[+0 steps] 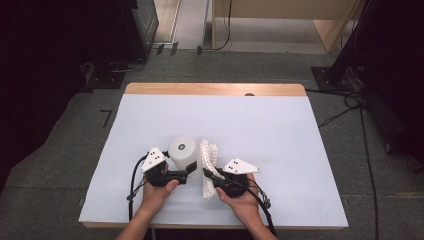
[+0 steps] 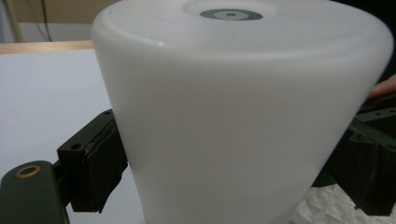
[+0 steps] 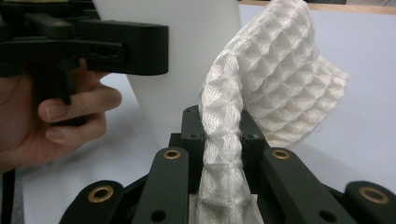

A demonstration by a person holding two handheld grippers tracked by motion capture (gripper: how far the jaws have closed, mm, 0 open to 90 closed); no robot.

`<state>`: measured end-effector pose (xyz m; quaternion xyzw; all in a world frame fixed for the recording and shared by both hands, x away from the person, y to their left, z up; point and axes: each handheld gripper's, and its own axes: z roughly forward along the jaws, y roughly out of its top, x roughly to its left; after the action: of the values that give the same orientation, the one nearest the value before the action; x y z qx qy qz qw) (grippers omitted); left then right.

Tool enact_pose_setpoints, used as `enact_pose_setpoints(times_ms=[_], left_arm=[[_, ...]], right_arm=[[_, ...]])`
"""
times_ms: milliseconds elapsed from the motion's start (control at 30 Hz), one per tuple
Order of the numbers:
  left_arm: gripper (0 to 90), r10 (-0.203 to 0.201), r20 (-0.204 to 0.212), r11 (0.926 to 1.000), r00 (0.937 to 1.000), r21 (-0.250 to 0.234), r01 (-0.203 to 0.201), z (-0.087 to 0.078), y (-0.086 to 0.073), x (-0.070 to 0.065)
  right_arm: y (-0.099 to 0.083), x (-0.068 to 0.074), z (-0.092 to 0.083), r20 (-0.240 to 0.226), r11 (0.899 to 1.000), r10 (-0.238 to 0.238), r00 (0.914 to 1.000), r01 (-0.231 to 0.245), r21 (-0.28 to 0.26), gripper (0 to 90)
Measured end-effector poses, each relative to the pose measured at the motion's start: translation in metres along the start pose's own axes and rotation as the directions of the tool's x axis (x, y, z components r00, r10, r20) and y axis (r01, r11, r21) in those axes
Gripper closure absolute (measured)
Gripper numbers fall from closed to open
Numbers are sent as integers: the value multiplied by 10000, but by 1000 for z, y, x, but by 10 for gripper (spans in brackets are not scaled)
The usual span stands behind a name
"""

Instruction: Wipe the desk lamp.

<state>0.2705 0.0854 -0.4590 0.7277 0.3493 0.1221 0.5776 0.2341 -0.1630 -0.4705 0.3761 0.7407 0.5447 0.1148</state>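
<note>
Right claw [image 3: 219, 135] clamped around waffle cloth [image 3: 275, 74]

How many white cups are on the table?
1. The white cup stands upside down near the middle of the table, between the left gripper's jaws, beside the white waffle cloth that the right gripper pinches. I can't see under the cup.

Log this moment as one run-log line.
left tongs: shut on white cup, upside down | right tongs: shut on waffle cloth | cloth beside cup | table
</note>
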Motion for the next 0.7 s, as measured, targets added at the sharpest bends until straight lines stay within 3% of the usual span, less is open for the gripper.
enact_pose_setpoints(times_ms=[133,267,500,633,700], left_arm=[[87,59,470,10000,9989,7,-59,-2,1,3],[87,200,700,9995,9973,216,-215,1,0,0],[87,862,886,9908,9923,964,-947,13,-5,-13],[87,870,786,9917,9931,880,-939,12,-4,-13],[87,660,773,9953,9948,656,-711,8,-1,-10]], right_arm=[[4,6,-2,45,9993,-367,9993,367,-22,781],[7,4,-6,124,9994,-299,9995,301,-184,781],[23,7,-24,427,9936,-550,9976,590,-967,781],[24,9,-26,478,9921,-705,9964,750,-1009,782],[19,7,-21,461,9940,-654,9968,691,-850,782]])
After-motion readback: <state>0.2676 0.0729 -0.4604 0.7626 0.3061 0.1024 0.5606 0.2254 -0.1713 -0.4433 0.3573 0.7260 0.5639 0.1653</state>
